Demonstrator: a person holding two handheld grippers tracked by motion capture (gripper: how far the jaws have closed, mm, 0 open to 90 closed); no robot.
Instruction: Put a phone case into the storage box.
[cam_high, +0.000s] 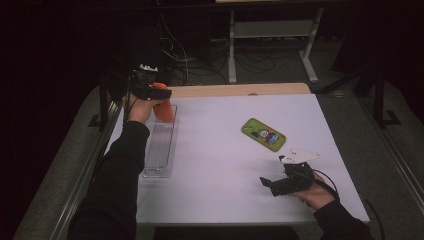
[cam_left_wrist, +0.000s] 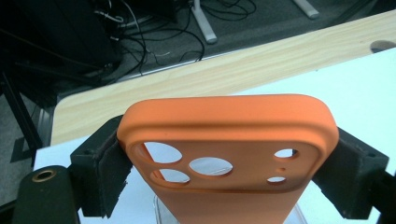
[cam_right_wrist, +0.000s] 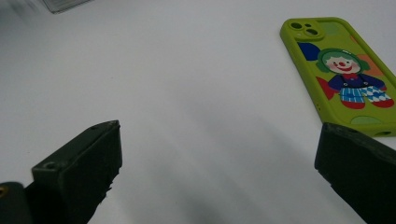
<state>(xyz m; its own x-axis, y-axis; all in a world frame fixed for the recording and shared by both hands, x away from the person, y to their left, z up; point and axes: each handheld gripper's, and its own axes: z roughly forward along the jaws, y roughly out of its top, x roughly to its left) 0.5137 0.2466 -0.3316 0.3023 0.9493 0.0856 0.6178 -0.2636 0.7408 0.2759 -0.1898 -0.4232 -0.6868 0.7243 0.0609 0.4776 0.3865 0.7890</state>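
Now your left gripper (cam_left_wrist: 224, 158) clamps the orange phone case (cam_left_wrist: 229, 135), matte with round camera cutouts, above the clear tray's (cam_high: 161, 150) far end; your right gripper's (cam_right_wrist: 219, 168) jaws stand apart near the green case (cam_right_wrist: 343, 70).

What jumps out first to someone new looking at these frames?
The orange phone case, clamped across its width by the left gripper over the far end of the clear plastic tray at the table's left. Next, the green phone case with a clown print, lying flat on the white table right of centre. The right gripper sits open near it, at the near right.
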